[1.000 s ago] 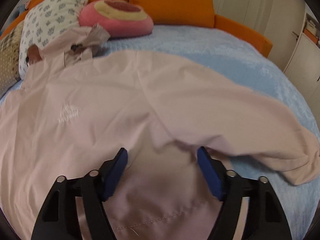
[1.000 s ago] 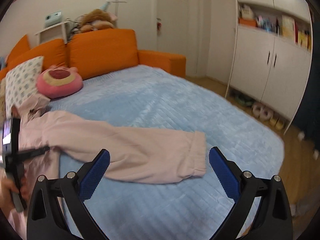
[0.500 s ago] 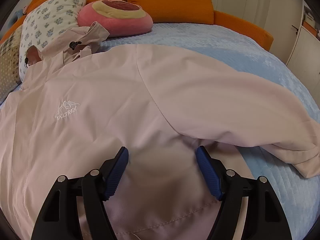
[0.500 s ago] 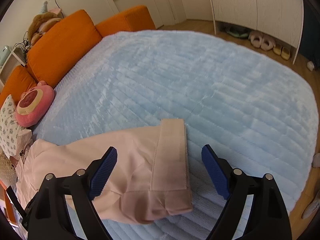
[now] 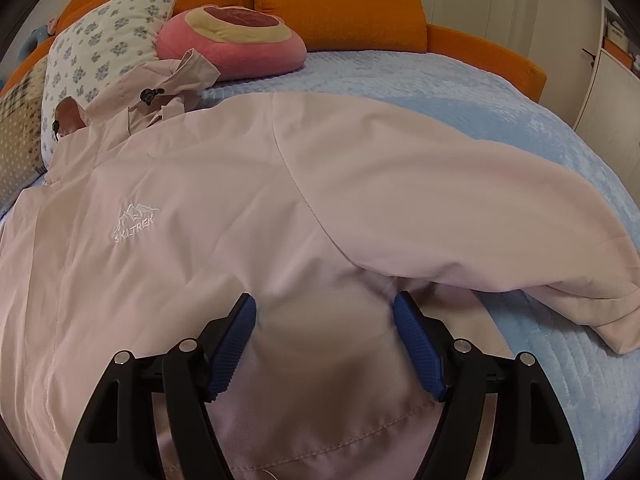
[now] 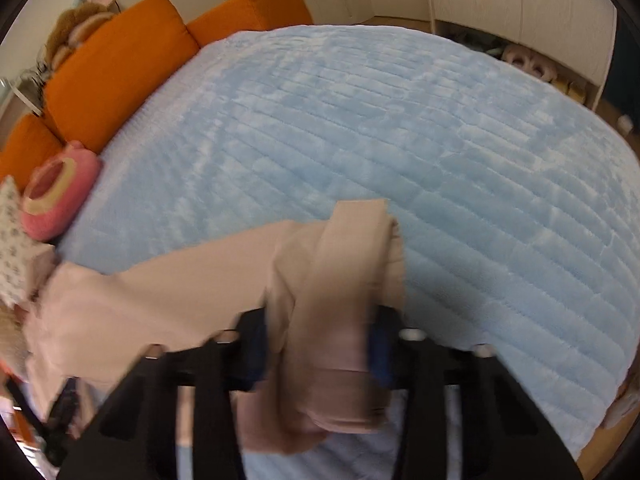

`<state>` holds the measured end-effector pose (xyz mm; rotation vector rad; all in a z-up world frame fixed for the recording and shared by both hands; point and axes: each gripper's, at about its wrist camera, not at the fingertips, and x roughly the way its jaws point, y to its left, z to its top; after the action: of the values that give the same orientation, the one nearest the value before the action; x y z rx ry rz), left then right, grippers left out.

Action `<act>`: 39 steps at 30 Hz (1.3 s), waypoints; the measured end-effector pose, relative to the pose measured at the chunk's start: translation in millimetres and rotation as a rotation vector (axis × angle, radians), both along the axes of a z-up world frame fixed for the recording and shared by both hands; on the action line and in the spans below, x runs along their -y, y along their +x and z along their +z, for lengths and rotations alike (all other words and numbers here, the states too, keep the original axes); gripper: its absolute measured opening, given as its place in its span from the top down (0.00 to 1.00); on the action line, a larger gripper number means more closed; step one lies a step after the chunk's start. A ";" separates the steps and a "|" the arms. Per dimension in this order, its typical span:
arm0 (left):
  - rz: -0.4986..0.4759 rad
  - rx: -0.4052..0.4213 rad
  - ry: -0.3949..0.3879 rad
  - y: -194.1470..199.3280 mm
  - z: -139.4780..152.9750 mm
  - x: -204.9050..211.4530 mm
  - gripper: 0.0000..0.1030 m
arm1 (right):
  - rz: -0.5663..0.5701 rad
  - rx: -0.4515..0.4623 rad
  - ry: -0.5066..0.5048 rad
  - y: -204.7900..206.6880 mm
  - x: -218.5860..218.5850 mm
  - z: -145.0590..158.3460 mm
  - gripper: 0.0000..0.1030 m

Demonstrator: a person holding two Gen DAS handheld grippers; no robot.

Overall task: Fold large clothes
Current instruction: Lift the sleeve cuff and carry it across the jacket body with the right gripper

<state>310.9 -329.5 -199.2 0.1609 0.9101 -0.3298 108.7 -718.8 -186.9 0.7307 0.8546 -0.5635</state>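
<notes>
Right wrist view, right hand-held gripper [image 6: 320, 344] closing on jacket cuff [image 6: 352, 280], bunched between jaws

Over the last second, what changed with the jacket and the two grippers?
The right gripper came down from above the bed onto the sleeve cuff; its jaws are closing, with the cuff bunched between them. The left gripper stayed open over the jacket near the armpit. The jacket body and pink cushion lie as before.
</notes>
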 end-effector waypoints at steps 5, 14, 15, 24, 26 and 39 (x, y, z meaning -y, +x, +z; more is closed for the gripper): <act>0.000 0.009 -0.011 -0.5 0.5 -1.6 0.28 | 0.107 0.058 -0.025 28.4 -31.1 44.3 0.90; 0.003 0.033 -0.012 -4.3 0.0 -2.6 0.28 | 0.327 0.143 -0.196 129.4 -138.1 158.5 0.90; 0.003 0.033 -0.014 -4.8 0.0 -2.8 0.28 | 0.351 0.155 -0.209 140.2 -152.8 170.3 0.90; 0.008 0.042 0.006 -14.8 3.1 -0.9 0.29 | 0.626 0.291 -0.338 238.1 -334.5 291.5 0.90; 0.002 0.050 0.014 -16.1 2.7 0.5 0.30 | 0.708 0.314 -0.375 258.9 -394.0 315.9 0.90; -0.024 0.087 0.061 -23.2 1.6 9.4 0.31 | 1.081 0.247 -0.367 305.9 -672.5 275.7 0.90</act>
<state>287.7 -338.9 -197.6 0.2412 0.8327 -0.3152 414.6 -46.3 88.8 -0.0584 0.7575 0.3361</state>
